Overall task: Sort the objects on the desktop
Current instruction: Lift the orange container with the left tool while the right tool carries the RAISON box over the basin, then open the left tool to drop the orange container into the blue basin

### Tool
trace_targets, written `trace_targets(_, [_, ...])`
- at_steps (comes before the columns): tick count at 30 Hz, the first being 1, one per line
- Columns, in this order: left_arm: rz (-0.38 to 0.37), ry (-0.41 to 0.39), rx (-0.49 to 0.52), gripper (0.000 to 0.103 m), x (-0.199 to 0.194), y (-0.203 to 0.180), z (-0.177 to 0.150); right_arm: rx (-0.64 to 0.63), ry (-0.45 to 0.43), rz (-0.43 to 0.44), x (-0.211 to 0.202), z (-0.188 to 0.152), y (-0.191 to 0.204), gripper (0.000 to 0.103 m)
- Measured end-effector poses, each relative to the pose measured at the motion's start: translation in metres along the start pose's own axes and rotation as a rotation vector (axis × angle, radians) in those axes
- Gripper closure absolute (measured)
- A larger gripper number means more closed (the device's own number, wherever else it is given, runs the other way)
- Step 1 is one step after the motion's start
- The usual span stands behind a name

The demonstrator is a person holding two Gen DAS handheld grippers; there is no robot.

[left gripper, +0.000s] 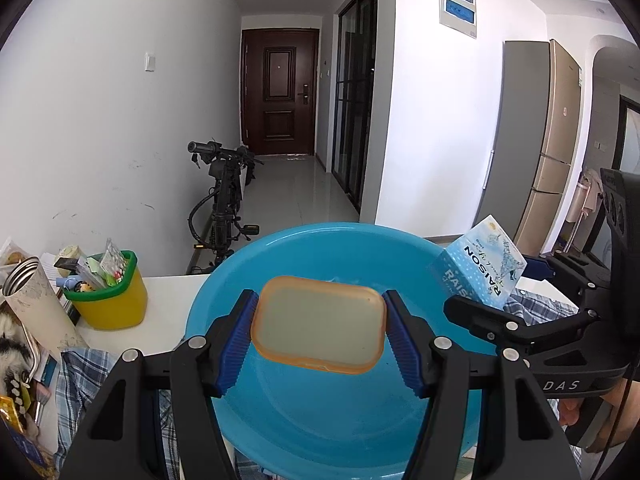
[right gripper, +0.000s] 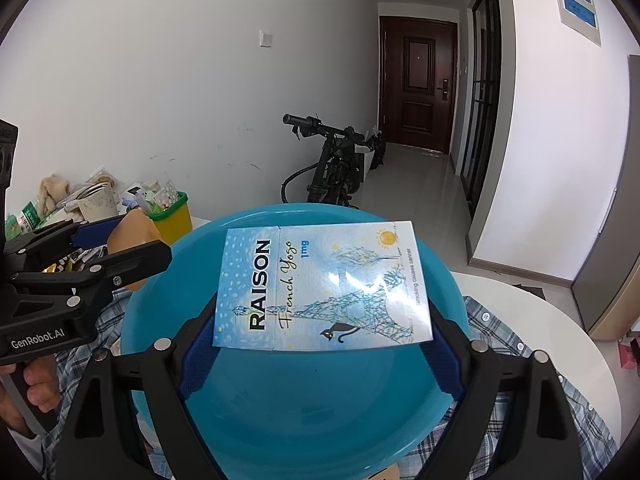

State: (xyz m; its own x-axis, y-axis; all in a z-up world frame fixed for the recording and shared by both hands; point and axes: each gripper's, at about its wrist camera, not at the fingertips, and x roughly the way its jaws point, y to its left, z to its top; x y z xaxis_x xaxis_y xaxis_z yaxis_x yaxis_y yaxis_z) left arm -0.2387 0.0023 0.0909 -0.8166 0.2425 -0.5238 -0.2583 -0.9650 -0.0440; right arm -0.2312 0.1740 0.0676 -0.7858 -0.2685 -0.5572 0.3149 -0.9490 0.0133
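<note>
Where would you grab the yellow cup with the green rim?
Grip the yellow cup by its outside walls, low down, coming from the side. Its open top is stuffed with small things sticking up, so tongs from above would hit them. The sides are bare and fairly straight.

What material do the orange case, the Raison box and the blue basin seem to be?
Orange case: likely translucent soft plastic or silicone, matte, with rounded edges.
Raison box: printed cardboard, probably film-wrapped, since it shows bright glare.
Blue basin: smooth moulded plastic with a uniform colour and soft sheen.
</note>
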Motion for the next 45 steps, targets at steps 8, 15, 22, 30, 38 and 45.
trace_targets(8, [0.003, -0.004, 0.006, 0.038, -0.003, -0.003, 0.001, -0.012, -0.006, 0.002, 0.000, 0.004, 0.009, 0.016])
trace_targets(15, [0.013, 0.005, 0.007, 0.038, 0.001, 0.000, 0.002, -0.009, -0.004, 0.004, -0.001, 0.004, 0.010, 0.016])
trace_targets(22, [0.011, 0.002, 0.002, 0.038, 0.002, 0.000, 0.001, -0.009, -0.008, 0.002, -0.003, 0.006, 0.009, 0.016])
trace_targets(30, [0.016, 0.000, 0.002, 0.038, 0.002, 0.001, 0.001, -0.013, -0.004, 0.007, -0.001, 0.005, 0.010, 0.016])
trace_targets(38, [0.022, 0.003, 0.007, 0.038, 0.003, 0.000, -0.001, -0.014, -0.005, 0.008, -0.002, 0.006, 0.010, 0.016])
trace_targets(45, [0.022, 0.003, 0.001, 0.038, 0.003, 0.001, -0.001, -0.027, 0.000, 0.012, -0.001, 0.007, 0.013, 0.016])
